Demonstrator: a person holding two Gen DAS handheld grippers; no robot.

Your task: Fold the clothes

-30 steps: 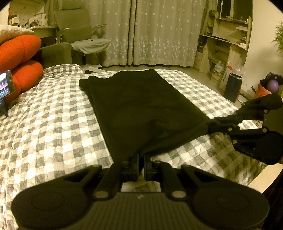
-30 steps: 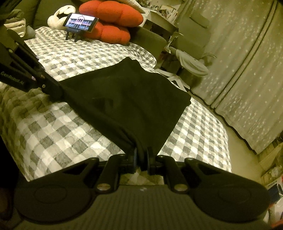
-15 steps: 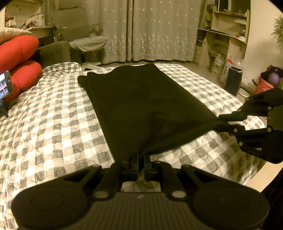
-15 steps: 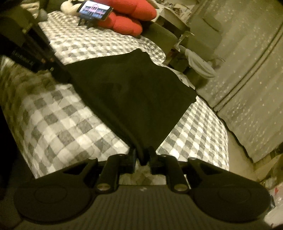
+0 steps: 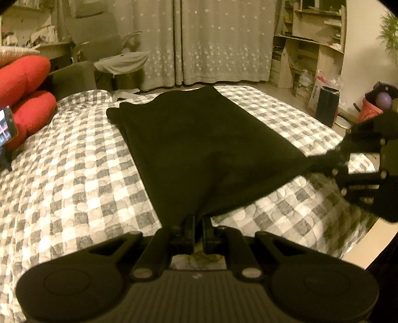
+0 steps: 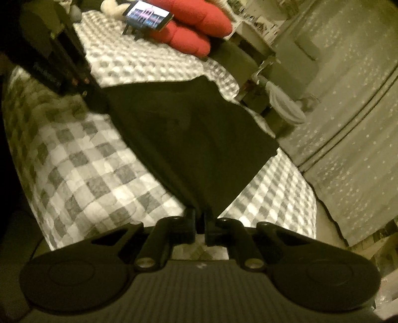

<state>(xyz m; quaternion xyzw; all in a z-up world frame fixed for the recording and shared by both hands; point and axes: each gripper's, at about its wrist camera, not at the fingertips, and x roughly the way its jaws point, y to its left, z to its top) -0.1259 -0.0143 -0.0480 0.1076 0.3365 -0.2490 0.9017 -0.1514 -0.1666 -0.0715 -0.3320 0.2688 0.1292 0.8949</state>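
My left gripper [image 5: 197,223] is clamped on the near corner of the black garment [image 5: 206,151], a fold of dark cloth bunched between its two fingers. My right gripper [image 6: 199,222] is pinched the same way on the other near corner, with the cloth rising straight out of its narrow gap. The garment stretches away from both grippers, its near edge lifted and pulled taut between them, its far end lying flat on the checked bed cover [image 5: 74,174]. In the left wrist view the right gripper sits off to the right, at the cloth's edge. Beyond and left of the garment lie red cushions [image 6: 196,27], with a phone [image 6: 148,15] propped on a stand in front of them. Curtains [image 5: 206,39] hang behind the bed.
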